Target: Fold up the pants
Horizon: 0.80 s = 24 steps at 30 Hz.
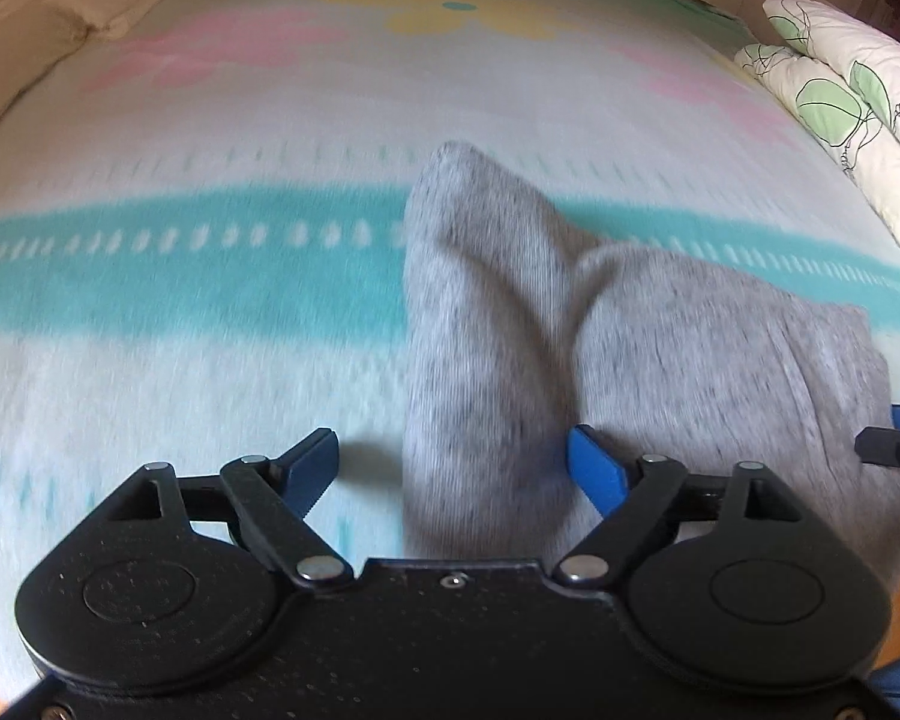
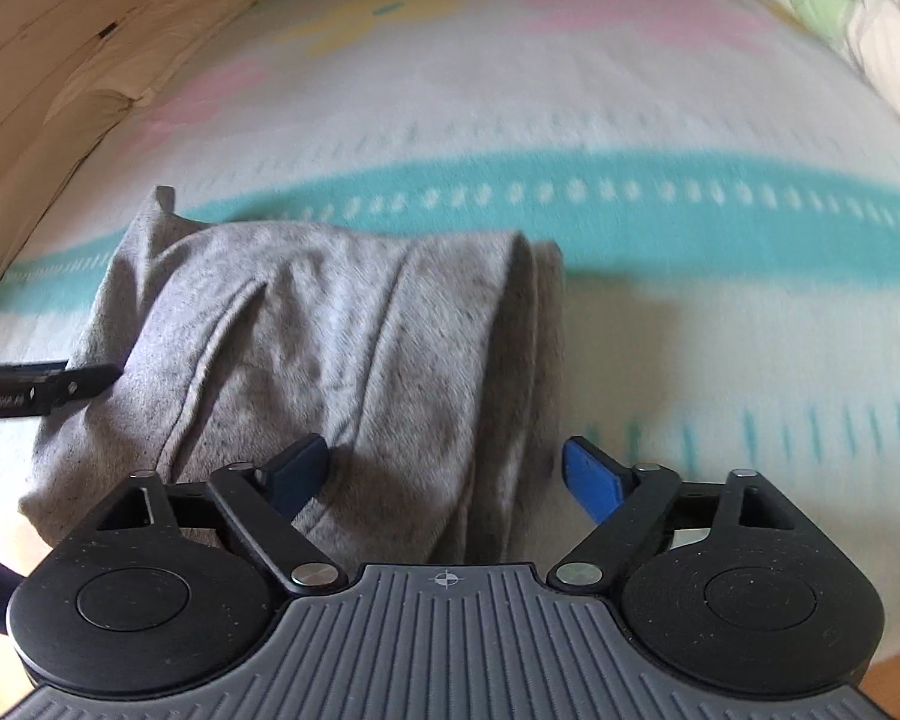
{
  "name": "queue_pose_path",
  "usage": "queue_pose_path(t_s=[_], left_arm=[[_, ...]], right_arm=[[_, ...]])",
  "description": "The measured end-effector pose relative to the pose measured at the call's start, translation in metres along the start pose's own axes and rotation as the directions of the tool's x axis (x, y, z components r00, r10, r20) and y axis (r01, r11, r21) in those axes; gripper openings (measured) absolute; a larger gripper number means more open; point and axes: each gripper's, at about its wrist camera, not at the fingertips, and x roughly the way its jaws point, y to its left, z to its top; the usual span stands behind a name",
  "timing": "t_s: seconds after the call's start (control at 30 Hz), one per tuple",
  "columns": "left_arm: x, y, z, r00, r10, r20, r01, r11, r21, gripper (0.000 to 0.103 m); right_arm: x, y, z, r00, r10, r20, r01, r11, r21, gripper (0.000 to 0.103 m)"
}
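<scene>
Pants (image 2: 330,348): grey knit, folded, lying on bed near its front edge, long axis running from grippers away toward teal stripe (image 2: 690,222); far end bunched, w/ raised ridge in left wrist view (image 1: 480,276). Bedspread (image 1: 210,372): pale, w/ pink and yellow flower print, blurred. Leaf-print pillows (image 1: 840,96) at right side, cream pillow (image 1: 60,0) far left, wood frame beyond. Left gripper (image 1: 453,468): fingers spread wide, straddling fabric, not pinching. Right gripper (image 2: 444,474): fingers spread wide over pants' right edge, nothing pinched.
</scene>
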Motion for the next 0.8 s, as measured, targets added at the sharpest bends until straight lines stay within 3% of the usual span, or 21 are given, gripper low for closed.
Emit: queue_pose_path(t_s=[0.13, 0.3, 0.43, 0.47, 0.5, 0.53, 0.57, 0.6, 0.67, 0.7, 0.73, 0.8], left_arm=[[-0.009, -0.001, -0.005, 1.0, 0.002, -0.007, -0.002, 1.0, 0.026, 0.086], [-0.004, 0.002, -0.007, 0.999, 0.039, 0.007, -0.039, 0.999, 0.028, 0.103], [0.004, 0.013, -0.001, 1.0, -0.008, 0.001, 0.008, 1.0, -0.017, 0.103], [0.005, 0.012, 0.001, 1.0, -0.007, -0.001, 0.007, 1.0, -0.007, 0.103], [0.005, 0.012, 0.001, 1.0, -0.004, -0.002, 0.004, 1.0, -0.006, 0.103], [0.006, 0.012, 0.002, 1.0, -0.002, -0.001, 0.002, 1.0, -0.014, 0.102], [0.006, 0.012, 0.002, 1.0, -0.007, 0.0, 0.007, 1.0, -0.026, 0.101], [0.004, 0.011, 0.001, 1.0, -0.015, 0.006, 0.015, 0.999, -0.033, 0.096], [-0.001, 0.008, -0.001, 0.999, -0.045, 0.023, 0.045, 0.999, -0.015, 0.071], [-0.006, 0.005, -0.001, 0.995, -0.097, 0.031, 0.097, 0.995, 0.003, 0.039], [-0.01, 0.002, 0.0, 0.99, -0.141, 0.031, 0.141, 0.99, 0.004, 0.025], [-0.016, -0.004, -0.002, 0.994, -0.093, 0.051, 0.092, 0.995, 0.022, 0.018]], right_arm=[[0.006, -0.01, 0.0, 0.999, 0.04, -0.024, -0.038, 0.996, 0.075, 0.09], [0.012, -0.008, -0.002, 0.998, 0.058, -0.014, -0.057, 0.996, 0.065, 0.102], [0.015, -0.003, 0.0, 0.998, 0.066, 0.001, -0.066, 0.998, 0.004, 0.1], [0.014, 0.0, 0.001, 0.998, 0.069, 0.006, -0.069, 0.997, -0.017, 0.092], [0.012, 0.002, 0.001, 0.996, 0.087, 0.015, -0.087, 0.996, -0.027, 0.071], [0.008, 0.003, 0.002, 0.993, 0.114, 0.02, -0.113, 0.993, -0.023, 0.06], [0.005, 0.004, 0.003, 0.989, 0.147, 0.02, -0.147, 0.989, -0.014, 0.038], [0.002, 0.006, 0.003, 0.987, 0.159, 0.025, -0.159, 0.987, -0.021, 0.032], [-0.005, 0.018, 0.003, 0.991, 0.129, 0.041, -0.125, 0.987, -0.1, 0.03], [-0.008, 0.023, 0.003, 0.991, 0.117, 0.056, -0.109, 0.985, -0.132, 0.029], [-0.012, 0.027, 0.003, 0.991, 0.113, 0.074, -0.101, 0.984, -0.145, 0.028], [-0.018, 0.029, 0.004, 0.988, 0.115, 0.102, -0.1, 0.985, -0.141, 0.027]])
